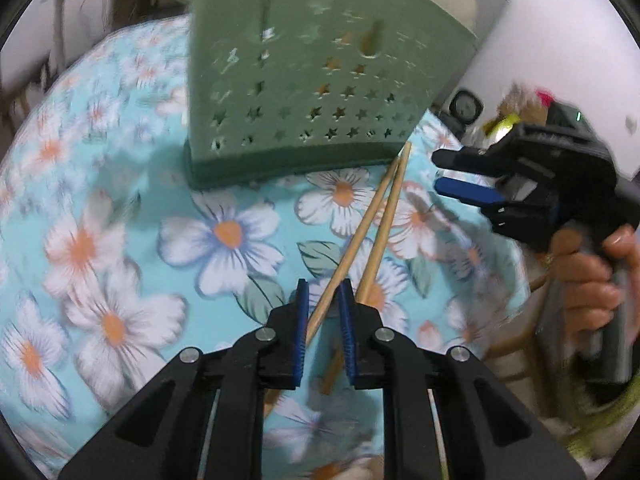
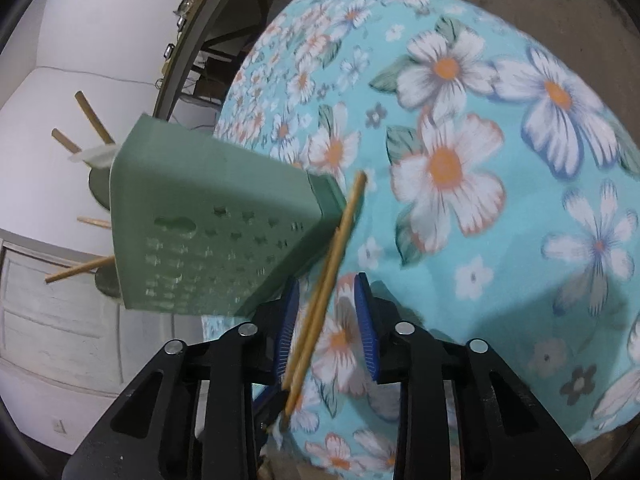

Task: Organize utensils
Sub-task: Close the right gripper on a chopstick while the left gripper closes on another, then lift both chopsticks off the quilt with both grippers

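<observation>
Two wooden chopsticks lie slanted over the flowered tablecloth, their tips by the base of a green utensil holder pierced with star holes. My left gripper is shut on their thick ends; one stick runs between the blue pads, the other slips behind the right finger. My right gripper hangs open and empty to the right of the stick tips, held by a person's hand. In the right wrist view the chopsticks show between the open fingers of my right gripper, lower down. The holder carries wooden utensils.
The round table's cloth drops off on all sides. A white cabinet and a dark shelf frame stand behind the holder. Small clutter sits against the wall at the right.
</observation>
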A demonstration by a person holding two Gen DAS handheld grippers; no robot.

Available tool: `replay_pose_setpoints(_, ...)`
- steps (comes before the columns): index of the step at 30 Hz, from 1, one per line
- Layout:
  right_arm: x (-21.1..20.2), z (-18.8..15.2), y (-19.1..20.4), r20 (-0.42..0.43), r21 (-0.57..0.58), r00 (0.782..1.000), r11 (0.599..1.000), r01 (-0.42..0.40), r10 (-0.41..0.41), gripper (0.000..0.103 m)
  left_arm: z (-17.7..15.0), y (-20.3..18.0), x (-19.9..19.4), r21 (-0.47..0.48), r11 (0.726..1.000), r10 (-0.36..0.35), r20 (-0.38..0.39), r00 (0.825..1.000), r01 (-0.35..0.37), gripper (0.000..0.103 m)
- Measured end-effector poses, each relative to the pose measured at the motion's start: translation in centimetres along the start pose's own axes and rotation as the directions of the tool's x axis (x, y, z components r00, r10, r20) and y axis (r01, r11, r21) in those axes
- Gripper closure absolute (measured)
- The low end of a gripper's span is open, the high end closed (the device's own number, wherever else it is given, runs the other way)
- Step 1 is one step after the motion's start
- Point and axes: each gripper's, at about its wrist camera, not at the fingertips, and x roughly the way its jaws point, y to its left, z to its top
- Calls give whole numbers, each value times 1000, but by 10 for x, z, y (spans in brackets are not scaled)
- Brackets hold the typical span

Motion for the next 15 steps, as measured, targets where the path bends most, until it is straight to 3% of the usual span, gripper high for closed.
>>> replay_pose_setpoints(5, 16, 10, 6, 22, -32, 996, 996, 82, -82, 85, -7, 3, -7, -60, 998, -9, 58, 998, 12, 89)
replay_pose_setpoints(7, 24, 9, 10, 24, -45, 994, 993, 110, -109, 88, -8, 5, -13, -60, 998, 32, 92, 995, -27, 103)
replay_pose_setpoints(15, 43, 14, 26, 81, -91, 980, 978, 190, -183, 91, -15, 14, -21, -68, 995, 82, 90, 993, -76, 103)
